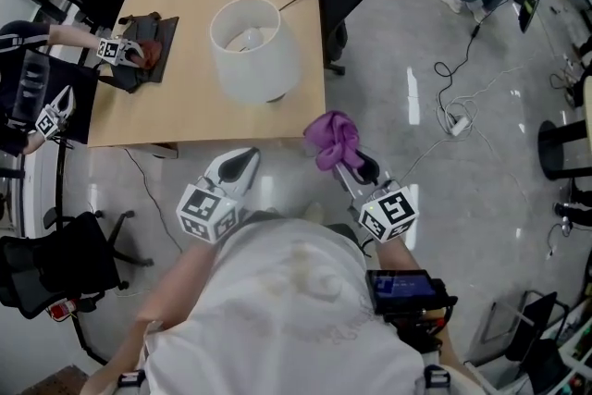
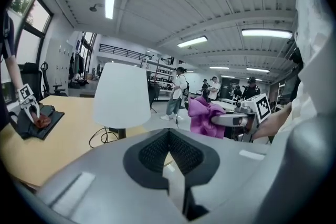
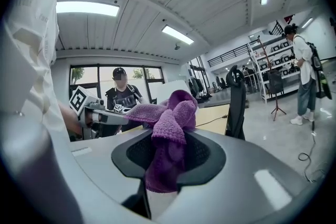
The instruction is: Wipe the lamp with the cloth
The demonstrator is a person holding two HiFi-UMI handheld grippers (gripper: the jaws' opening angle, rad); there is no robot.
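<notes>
On the wooden counter [image 1: 185, 111], the white lamp [image 1: 252, 51] is seen upright and untouched. The purple cloth [image 1: 333, 139] is held bunched in the right gripper [image 1: 344, 157], whose jaws are closed on it, just short of the counter's near edge. The left gripper [image 1: 245, 162] is seen empty, jaws together. The approach is judged to be in hand; next, the cloth must be laid against the shade [image 2: 121, 97]. From above, the lamp's base is hidden by the shade, and another person [image 1: 23, 92] at the counter's left is cut off.

Head view down, gripper views level, lamp [image 1: 252, 51] shared
</notes>
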